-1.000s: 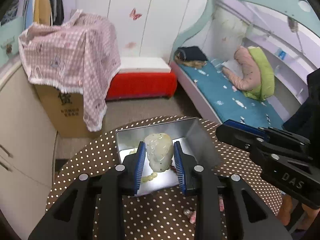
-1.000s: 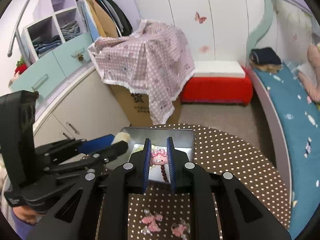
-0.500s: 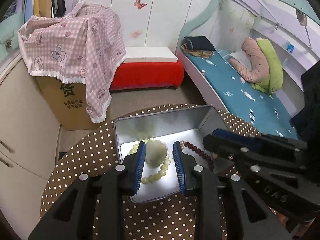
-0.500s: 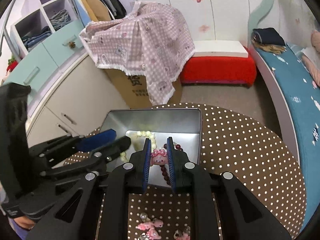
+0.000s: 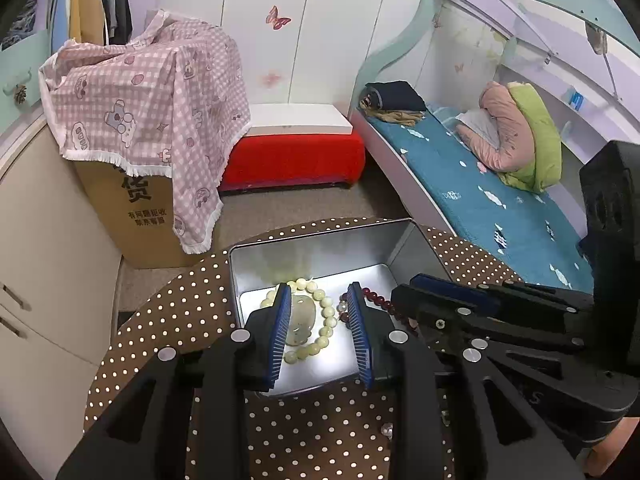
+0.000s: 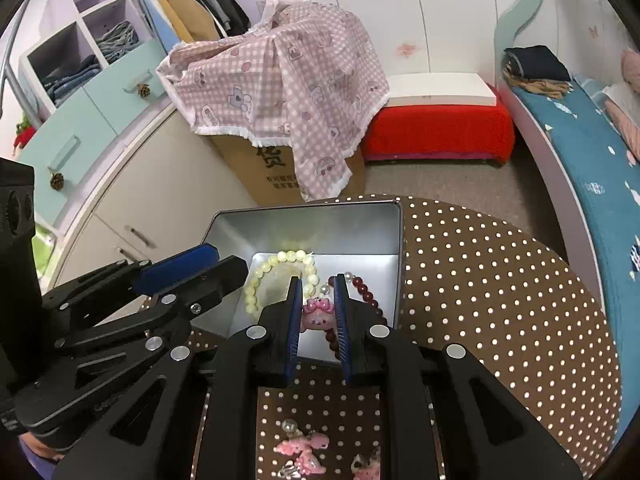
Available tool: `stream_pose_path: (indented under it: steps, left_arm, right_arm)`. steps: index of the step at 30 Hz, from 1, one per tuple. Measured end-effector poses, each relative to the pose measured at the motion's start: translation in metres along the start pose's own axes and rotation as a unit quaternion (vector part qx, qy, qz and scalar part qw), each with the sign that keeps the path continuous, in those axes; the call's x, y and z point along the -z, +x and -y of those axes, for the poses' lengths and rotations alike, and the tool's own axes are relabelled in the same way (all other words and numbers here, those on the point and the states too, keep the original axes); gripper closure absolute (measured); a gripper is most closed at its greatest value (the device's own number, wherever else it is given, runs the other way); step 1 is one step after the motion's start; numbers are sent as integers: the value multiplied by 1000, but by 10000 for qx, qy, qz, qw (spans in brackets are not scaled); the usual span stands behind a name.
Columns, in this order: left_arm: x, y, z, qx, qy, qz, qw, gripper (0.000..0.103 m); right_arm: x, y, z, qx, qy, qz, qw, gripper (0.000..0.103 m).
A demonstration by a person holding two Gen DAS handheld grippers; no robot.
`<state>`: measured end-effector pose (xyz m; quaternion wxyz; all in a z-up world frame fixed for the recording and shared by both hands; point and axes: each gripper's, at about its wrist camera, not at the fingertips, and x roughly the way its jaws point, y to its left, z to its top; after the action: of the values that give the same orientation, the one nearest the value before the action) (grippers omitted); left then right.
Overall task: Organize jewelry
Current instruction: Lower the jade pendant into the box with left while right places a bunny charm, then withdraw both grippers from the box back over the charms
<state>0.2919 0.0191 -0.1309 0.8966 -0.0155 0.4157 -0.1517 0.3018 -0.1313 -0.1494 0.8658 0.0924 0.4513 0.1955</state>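
The right gripper (image 6: 317,306) holds a pink charm (image 6: 316,315) between narrow fingers (image 6: 295,312); the pads press it on both sides. The charm hangs over the near part of the tin (image 6: 304,216), above the tin floor, with the red bracelet (image 6: 362,290) just beside and below it. The tin lies straight ahead of and below the fingers, so the release needs only a short drop.

The left gripper (image 5: 318,320) has its fingers partly apart and grips nothing. The pale bead bracelet (image 5: 316,316) and its jade pendant (image 5: 300,318) lie on the tin floor, seen between them.

More pink charms (image 6: 298,446) rest on the worktop (image 6: 480,280), nearer the right gripper.
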Motion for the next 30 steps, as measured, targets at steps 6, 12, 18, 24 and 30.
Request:
stream_pose_path:
  steps: [6,12,18,24,30]
  left_arm:
    - [0,-6,0,73,-39,36,10000,67]
    - [6,-28,6,210,-180,242,9993,54]
    - [23,-63,17,203,-338,686,9969,35]
    - [51,-82,27,119,-475,878,9949,32]
    - [84,-66,40,95,-377,612,9974,32]
  right_arm:
    - [3,-9,5,-55,100,33,9999,84]
    - [7,-41,8,180,100,406,9990,70]
    - [21,-88,12,399,-30,864,9955,58]
    - [52,-120,23,721,-91,1123,9910,52]
    - [90,-127,41,936,2,1062,9899,50]
